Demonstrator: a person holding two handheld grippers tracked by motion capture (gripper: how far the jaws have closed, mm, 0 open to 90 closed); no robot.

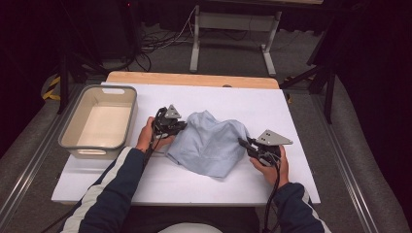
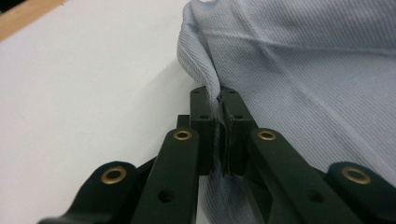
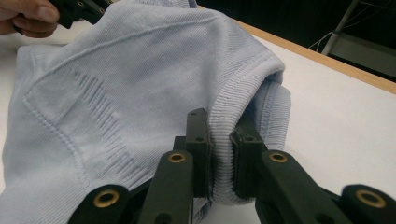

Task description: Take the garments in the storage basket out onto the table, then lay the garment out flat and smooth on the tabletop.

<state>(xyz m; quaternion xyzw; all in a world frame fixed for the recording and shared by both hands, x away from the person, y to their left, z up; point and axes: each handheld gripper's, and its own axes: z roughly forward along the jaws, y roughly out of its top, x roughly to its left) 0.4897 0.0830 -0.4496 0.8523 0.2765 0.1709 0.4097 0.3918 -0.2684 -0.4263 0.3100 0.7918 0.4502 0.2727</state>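
Garment (image 1: 210, 143) — a pale blue knit piece, crumpled into a low mound — sits on the white bench (image 1: 291, 121) between the two hands, a little toward the person's side of the middle. The left gripper (image 1: 180, 127) comes at it from its left edge, the right gripper (image 1: 243, 142) from its right edge, so the cloth spans the gap from one to the other and neither hand is the nearer; each is already on it.

In the left gripper view the fingers (image 2: 202, 126) stand almost together, with a thin fold of the fabric pinched in the narrow slit between them. In the right gripper view the fingers (image 3: 197, 140) are clamped on a thick ribbed hem or cuff, which bulges out above and below the pads. Both grips look firm to me.

What the coming move turns on, as I judge it, is that the two pinch points lie at opposite ends of the mound, along a line running left to right and slightly toward the person — drawing the hands apart or lifting them would stretch the cloth along that line.

The knit is fine-ribbed, with a raised seam and a patterned panel across the front. A beige bin (image 1: 99, 116) stands well apart at the left of the bench.
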